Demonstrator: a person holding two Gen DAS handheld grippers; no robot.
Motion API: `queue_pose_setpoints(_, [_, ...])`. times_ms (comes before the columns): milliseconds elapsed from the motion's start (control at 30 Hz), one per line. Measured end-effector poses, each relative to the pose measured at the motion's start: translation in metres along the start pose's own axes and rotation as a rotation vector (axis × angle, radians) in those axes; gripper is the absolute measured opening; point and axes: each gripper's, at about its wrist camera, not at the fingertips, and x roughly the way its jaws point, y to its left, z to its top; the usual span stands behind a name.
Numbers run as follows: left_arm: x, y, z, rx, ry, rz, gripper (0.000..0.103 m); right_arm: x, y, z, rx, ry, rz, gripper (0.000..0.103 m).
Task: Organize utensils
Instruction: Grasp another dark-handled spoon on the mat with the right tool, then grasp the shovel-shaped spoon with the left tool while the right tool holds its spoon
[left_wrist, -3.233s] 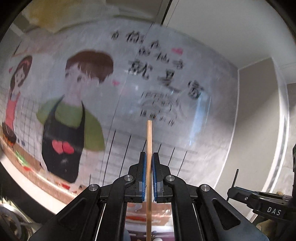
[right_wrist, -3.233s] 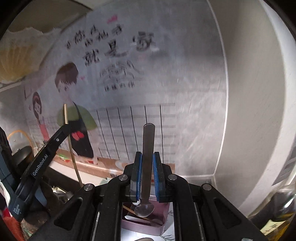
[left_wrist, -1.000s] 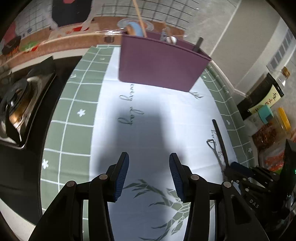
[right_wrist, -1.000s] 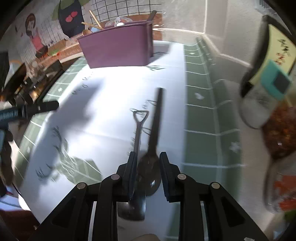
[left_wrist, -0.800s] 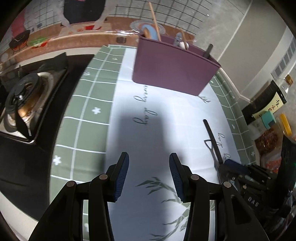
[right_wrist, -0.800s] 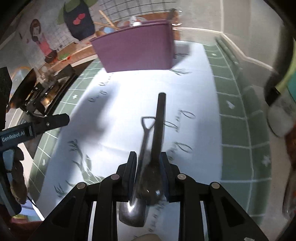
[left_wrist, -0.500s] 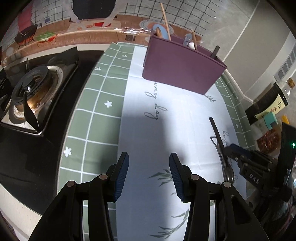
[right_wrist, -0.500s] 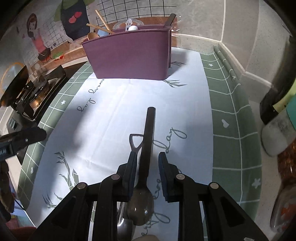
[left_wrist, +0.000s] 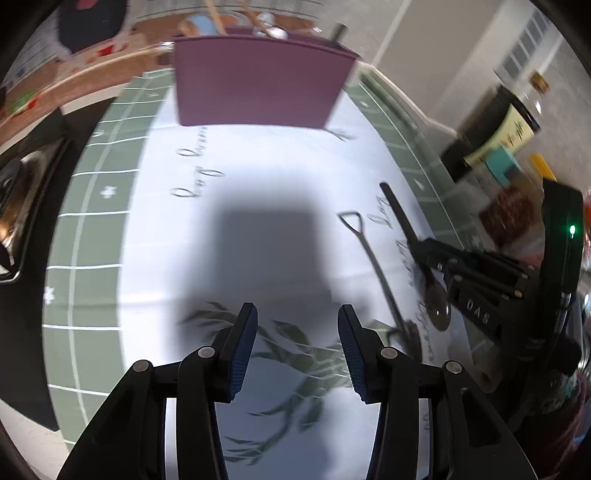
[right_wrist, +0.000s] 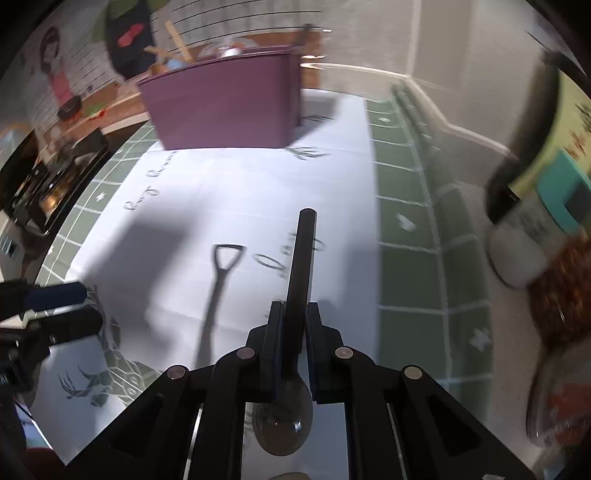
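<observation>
Spoon (right_wrist: 295, 295) with a dark handle lies on the white-and-green mat (right_wrist: 229, 192), in front of the purple utensil holder (right_wrist: 225, 110) and well apart from it, its handle pointing toward the holder and its bowl toward the camera. The right gripper (right_wrist: 294, 325) has its jaws on either side of the handle just above the bowl, closing – the blue pads look pressed against the handle. Just beside this spoon, on its left in the right wrist view, lies a second, shovel-shaped spoon (right_wrist: 218, 291) with a looped handle end, also aimed at the holder and touching neither gripper. The holder stands at the far edge of the mat with wooden sticks (left_wrist: 214, 14) and other utensil ends rising out of it. The left gripper (left_wrist: 297, 343) hovers over the mat nearer than the holder, its blue-padded fingers spread with nothing between them – only printed leaves show in the gap. Right of the holder, bottles and jars (left_wrist: 502, 125) crowd the wall; left of it sits a gas stove (right_wrist: 48, 177).
</observation>
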Motion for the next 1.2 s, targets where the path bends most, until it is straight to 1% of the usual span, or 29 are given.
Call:
queue_pose_setpoints(167, [0.012, -0.032, 0.001, 0.079, 0.036, -0.022, 0.046, -0.010, -0.026, -0.012, 0.077, -0.010, -0.042, 0.010])
queue_pose_setpoints(233, [0.017, -0.044, 0.004, 0.103, 0.038, -0.028, 0.046, -0.014, -0.035, -0.016, 0.114, -0.011, -0.029, 0.011])
queue_pose_setpoints(333, [0.025, -0.061, 0.008, 0.148, 0.043, -0.043, 0.046, -0.025, -0.053, -0.024, 0.196, -0.036, 0.005, 0.012])
queue_pose_setpoints(400, [0.031, -0.072, 0.008, 0.180, 0.047, -0.036, 0.046, -0.031, -0.059, -0.026, 0.215, -0.046, -0.002, 0.012])
queue_pose_setpoints(533, [0.040, -0.079, 0.006, 0.234, 0.045, 0.021, 0.046, -0.033, -0.061, -0.031, 0.208, -0.037, -0.019, 0.013])
queue_pose_setpoints(633, [0.042, -0.073, 0.004, 0.248, 0.030, 0.051, 0.046, -0.033, -0.057, -0.031, 0.185, -0.039, -0.019, 0.013])
queue_pose_setpoints(733, [0.039, -0.059, 0.005, 0.233, 0.012, 0.083, 0.046, -0.031, -0.050, -0.028, 0.152, -0.031, -0.006, 0.014])
queue_pose_setpoints(867, [0.032, -0.028, 0.007, 0.177, 0.001, 0.127, 0.046, -0.024, -0.038, -0.020, 0.119, -0.022, -0.010, 0.015])
queue_pose_setpoints(967, [0.025, -0.003, 0.009, 0.126, -0.006, 0.163, 0.046, -0.016, -0.034, -0.011, 0.129, -0.010, 0.014, 0.016])
queue_pose_setpoints(1033, [0.021, 0.012, 0.009, 0.093, -0.006, 0.179, 0.046, -0.010, -0.034, -0.004, 0.139, -0.008, 0.005, 0.016])
queue_pose_setpoints(1200, [0.011, 0.027, 0.007, 0.054, -0.020, 0.181, 0.046, -0.001, -0.034, 0.008, 0.153, -0.002, -0.015, 0.017])
